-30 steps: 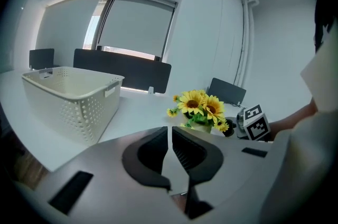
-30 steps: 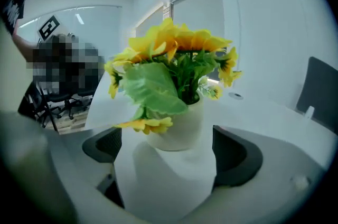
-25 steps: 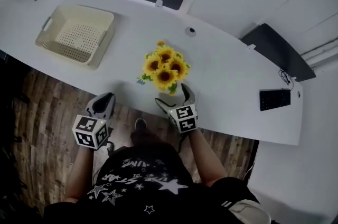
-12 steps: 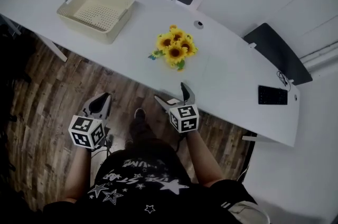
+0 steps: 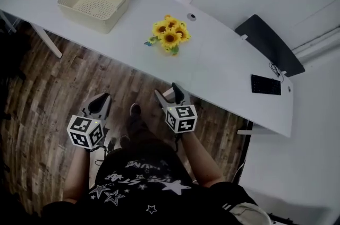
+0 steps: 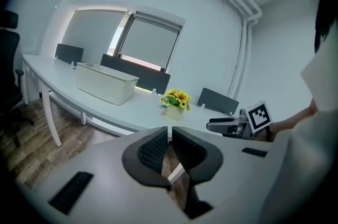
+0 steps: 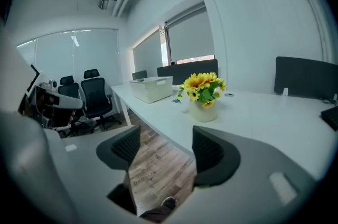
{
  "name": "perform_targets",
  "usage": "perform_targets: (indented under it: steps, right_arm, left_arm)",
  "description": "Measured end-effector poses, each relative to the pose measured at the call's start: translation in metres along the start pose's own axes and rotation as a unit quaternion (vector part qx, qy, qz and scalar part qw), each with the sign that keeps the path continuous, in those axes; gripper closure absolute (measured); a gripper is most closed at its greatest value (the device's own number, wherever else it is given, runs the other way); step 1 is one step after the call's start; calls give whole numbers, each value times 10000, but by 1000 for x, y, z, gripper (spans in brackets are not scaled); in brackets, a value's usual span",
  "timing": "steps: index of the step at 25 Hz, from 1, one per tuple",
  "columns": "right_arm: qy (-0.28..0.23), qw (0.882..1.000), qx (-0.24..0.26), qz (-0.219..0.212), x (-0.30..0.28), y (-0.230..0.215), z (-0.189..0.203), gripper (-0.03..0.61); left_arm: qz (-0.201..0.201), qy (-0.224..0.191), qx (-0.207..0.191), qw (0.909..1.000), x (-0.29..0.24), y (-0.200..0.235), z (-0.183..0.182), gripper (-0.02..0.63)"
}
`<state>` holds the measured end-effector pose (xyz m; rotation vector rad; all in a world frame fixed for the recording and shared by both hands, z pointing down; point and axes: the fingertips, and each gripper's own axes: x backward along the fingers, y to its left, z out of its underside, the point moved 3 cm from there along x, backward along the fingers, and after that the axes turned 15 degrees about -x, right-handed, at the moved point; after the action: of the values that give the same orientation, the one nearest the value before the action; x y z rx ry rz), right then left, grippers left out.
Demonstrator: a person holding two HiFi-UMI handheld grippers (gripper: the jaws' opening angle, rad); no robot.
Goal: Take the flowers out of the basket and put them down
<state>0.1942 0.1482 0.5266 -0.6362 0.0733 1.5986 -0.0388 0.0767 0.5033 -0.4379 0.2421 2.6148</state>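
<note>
Yellow flowers (image 5: 170, 33) on table (image 5: 223, 66), well beyond left gripper (image 5: 99, 102), jaws seemingly shut.

**A:** Look at that: a black T-shirt (image 5: 143, 187), white stars scattered all over it, short sleeves!

**B:** And the left gripper (image 5: 102, 99): pale grey shell, black ribbed pads (image 6: 153, 150), a white cube (image 5: 85, 132) carrying black square markers.

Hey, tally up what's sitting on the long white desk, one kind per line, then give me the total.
Cream basket: 1
Sunflower bunch: 1
Black keyboard: 1
Total: 3
</note>
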Motion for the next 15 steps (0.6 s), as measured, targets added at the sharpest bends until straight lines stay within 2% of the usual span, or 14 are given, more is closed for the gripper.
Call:
perform_targets:
  steps: [3,5,6,9,15]
  right_arm:
    - [-261,9995,105,140,13,2,-9,400]
    - [-546,9977,230,317,22,2,-20,541]
    - [-678,9965,303,394,26,2,-25,576]
    - [-848,9949,386,389,34,0,-33,577]
    - [-543,9954,762,195,35,-11,-29,577]
  left_arm:
    - [32,-87,38,9999,0,-7,-3,581]
    - [73,-101,22,9999,0,-12,-5,582]
    - [96,-92,-2,9999,0,-14,-6,581]
    - [80,-55,-63,9999,0,-23,-7,581]
    - [-265,-61,-124,9996,1,-37,-16,581]
